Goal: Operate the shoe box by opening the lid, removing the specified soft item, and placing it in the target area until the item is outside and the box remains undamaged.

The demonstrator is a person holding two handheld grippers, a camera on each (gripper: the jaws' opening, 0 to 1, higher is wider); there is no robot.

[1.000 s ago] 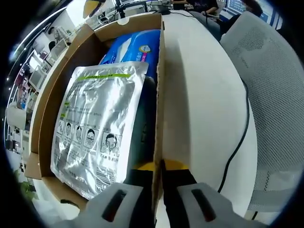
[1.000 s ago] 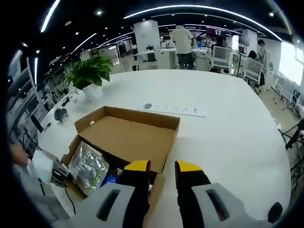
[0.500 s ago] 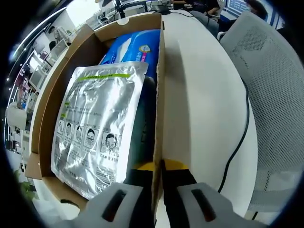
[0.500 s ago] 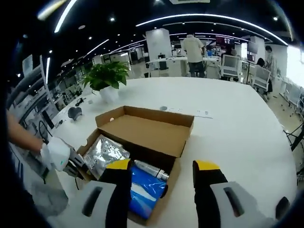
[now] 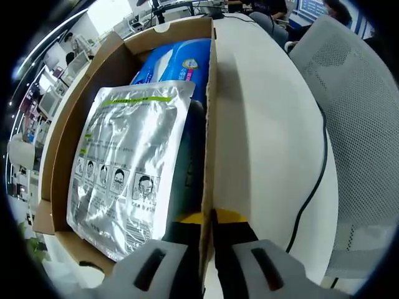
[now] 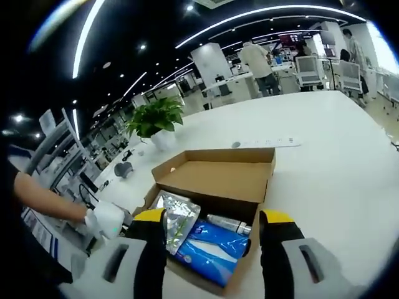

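Note:
The cardboard shoe box (image 5: 209,93) lies open on a white table. A silver foil pack (image 5: 128,162) printed with small figures lies on top inside it, and a blue pack (image 5: 174,59) sits beyond. My left gripper (image 5: 209,218) is shut on the box's right side wall, one yellow-tipped jaw on each side of the cardboard. In the right gripper view the box (image 6: 249,212) has its lid (image 6: 215,177) folded back, showing the silver pack (image 6: 177,212), the blue pack (image 6: 215,246) and a grey tube (image 6: 227,222). My right gripper (image 6: 213,224) hovers open above the box, holding nothing.
A white mesh chair (image 5: 355,124) and a black cable (image 5: 318,180) lie right of the box. A gloved hand (image 6: 107,221) is at the box's left end. A potted plant (image 6: 153,118) and a power strip (image 6: 268,143) stand farther back on the table (image 6: 330,162).
My right gripper's jaws have spread wider, and its view has pulled back and up, bringing the box's contents into sight. The left gripper keeps its hold on the wall.

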